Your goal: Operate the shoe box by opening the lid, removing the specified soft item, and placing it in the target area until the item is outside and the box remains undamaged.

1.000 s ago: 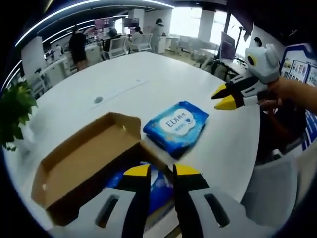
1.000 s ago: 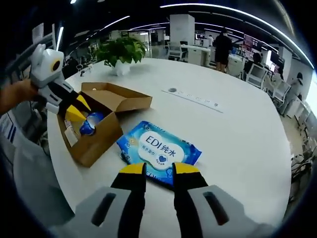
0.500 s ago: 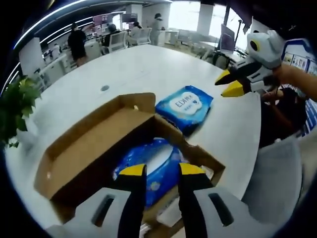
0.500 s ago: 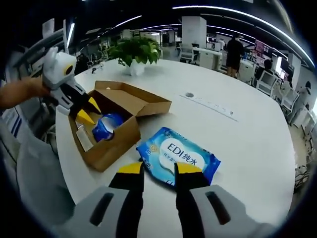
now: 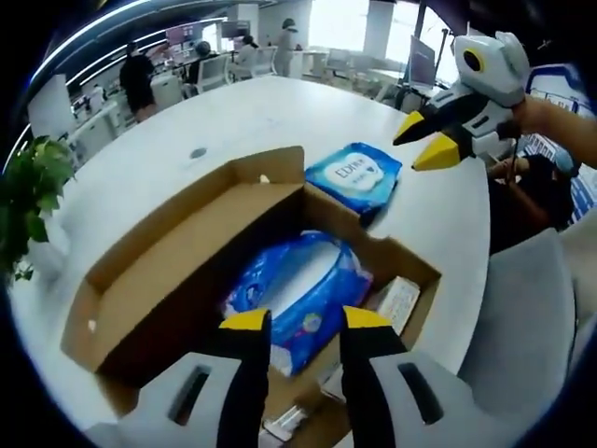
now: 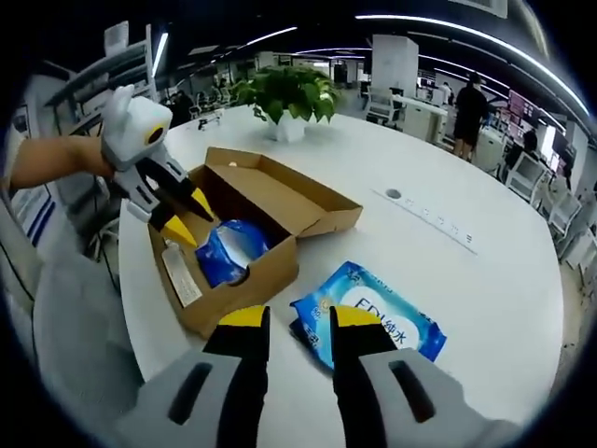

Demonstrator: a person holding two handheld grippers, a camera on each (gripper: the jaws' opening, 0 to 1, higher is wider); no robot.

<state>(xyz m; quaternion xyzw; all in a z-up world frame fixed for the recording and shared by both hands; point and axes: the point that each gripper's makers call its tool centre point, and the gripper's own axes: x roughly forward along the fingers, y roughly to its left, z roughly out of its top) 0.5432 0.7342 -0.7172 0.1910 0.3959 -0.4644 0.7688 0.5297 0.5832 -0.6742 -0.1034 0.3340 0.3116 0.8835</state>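
Note:
A brown shoe box (image 5: 159, 280) stands on the white table with its lid swung back. A blue soft pack (image 5: 298, 299) lies inside it beside a white slip (image 5: 396, 299). My left gripper (image 5: 305, 322) hovers open just above that pack with nothing between its jaws. A second blue wipes pack (image 5: 354, 177) lies on the table beyond the box. My right gripper (image 5: 424, 140) hangs open in the air past it. In the right gripper view, my right gripper (image 6: 300, 319) is open above the table, near the wipes pack (image 6: 373, 317) and the box (image 6: 252, 289). The left gripper (image 6: 187, 219) is over the box's pack (image 6: 229, 252).
The round white table (image 6: 494, 280) stretches far beyond the box. A potted plant (image 6: 289, 93) stands at its far side. A small round port (image 5: 198, 152) sits in the tabletop. Office desks, chairs and people stand in the background.
My left gripper has come over the open box and now sits above the pack inside, jaws slightly wider. My right gripper has drawn back from the wipes pack on the table.

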